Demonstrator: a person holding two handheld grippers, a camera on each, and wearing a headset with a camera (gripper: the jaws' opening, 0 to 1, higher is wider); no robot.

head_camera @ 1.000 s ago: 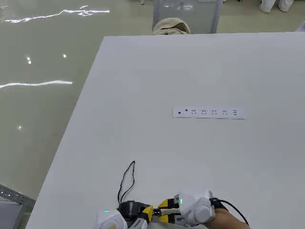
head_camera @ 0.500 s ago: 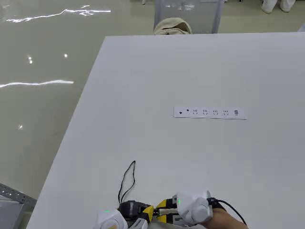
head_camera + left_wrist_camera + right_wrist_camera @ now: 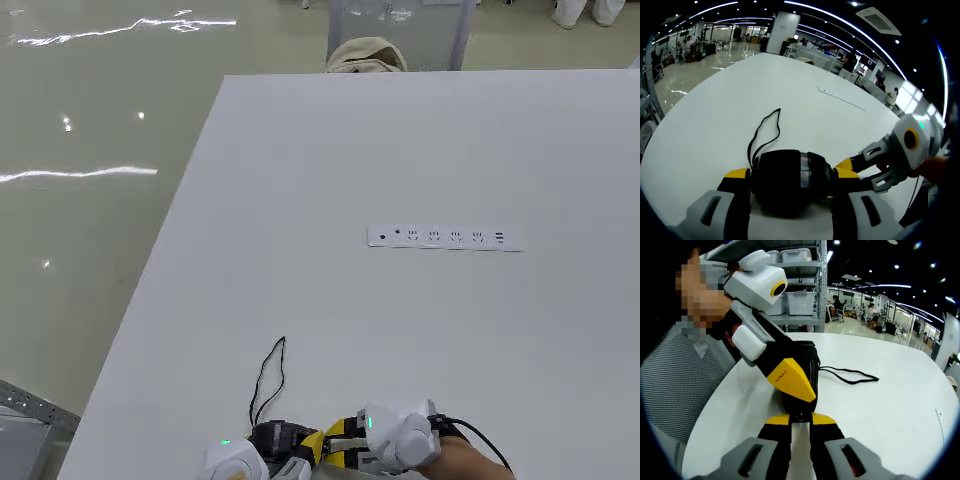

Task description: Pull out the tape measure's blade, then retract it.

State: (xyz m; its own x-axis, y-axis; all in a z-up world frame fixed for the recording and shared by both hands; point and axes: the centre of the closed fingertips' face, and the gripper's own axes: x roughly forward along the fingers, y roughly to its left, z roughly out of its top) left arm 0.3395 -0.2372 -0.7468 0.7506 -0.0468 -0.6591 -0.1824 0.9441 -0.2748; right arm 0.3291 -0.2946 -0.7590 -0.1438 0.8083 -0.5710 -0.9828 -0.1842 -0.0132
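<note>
Left gripper (image 3: 791,171) clamps the tape measure (image 3: 785,186); right gripper (image 3: 800,419) sits closed at its mouth, blade hold unclear; no blade out yet.

Left tool (image 3: 790,172), right tool (image 3: 801,419): clamped, tips meeting.

Head view: left gripper (image 3: 280,442) and right gripper (image 3: 337,443) cut off at bottom edge. Tape measure (image 3: 790,175) blade hidden at the right jaws; their grip indeterminate.
</note>
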